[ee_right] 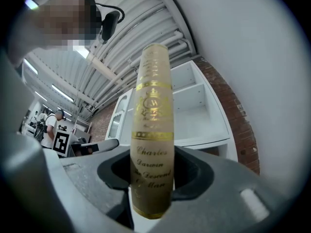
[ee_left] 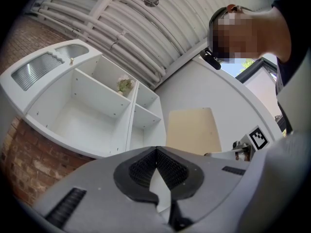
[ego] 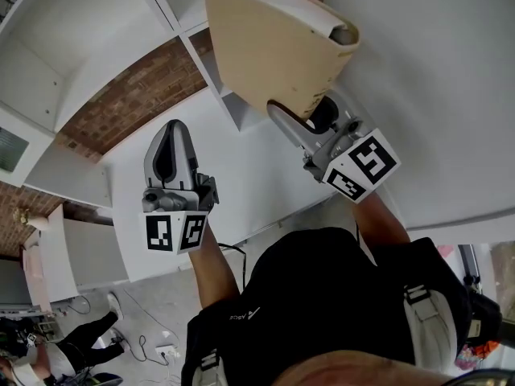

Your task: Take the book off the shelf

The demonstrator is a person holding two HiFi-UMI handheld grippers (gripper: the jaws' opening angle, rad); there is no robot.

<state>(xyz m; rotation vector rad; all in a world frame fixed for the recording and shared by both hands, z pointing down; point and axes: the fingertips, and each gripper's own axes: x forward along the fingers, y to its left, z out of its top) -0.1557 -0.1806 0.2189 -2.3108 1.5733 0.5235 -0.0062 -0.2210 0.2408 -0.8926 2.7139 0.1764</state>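
Note:
The book (ego: pixel 273 47) has a plain tan cover, and its gold-lettered spine (ee_right: pixel 151 130) stands upright between the jaws in the right gripper view. My right gripper (ego: pixel 302 119) is shut on its lower end and holds it in the air, clear of the white shelf unit (ego: pixel 121 22). In the left gripper view the book (ee_left: pixel 192 130) shows flat-on to the right of the shelf (ee_left: pixel 97 110). My left gripper (ego: pixel 173 129) hovers to the book's left, shut, its pads (ee_left: pixel 146 166) meeting at the tips with nothing between them.
The shelf's compartments (ee_right: pixel 194 110) look bare apart from a small pale sprig (ee_left: pixel 125 85) in an upper one. A brick wall (ego: pixel 137 95) lies behind the shelf and a white wall (ego: pixel 434 71) to the right. A person (ego: pixel 80 340) and cables are on the floor at lower left.

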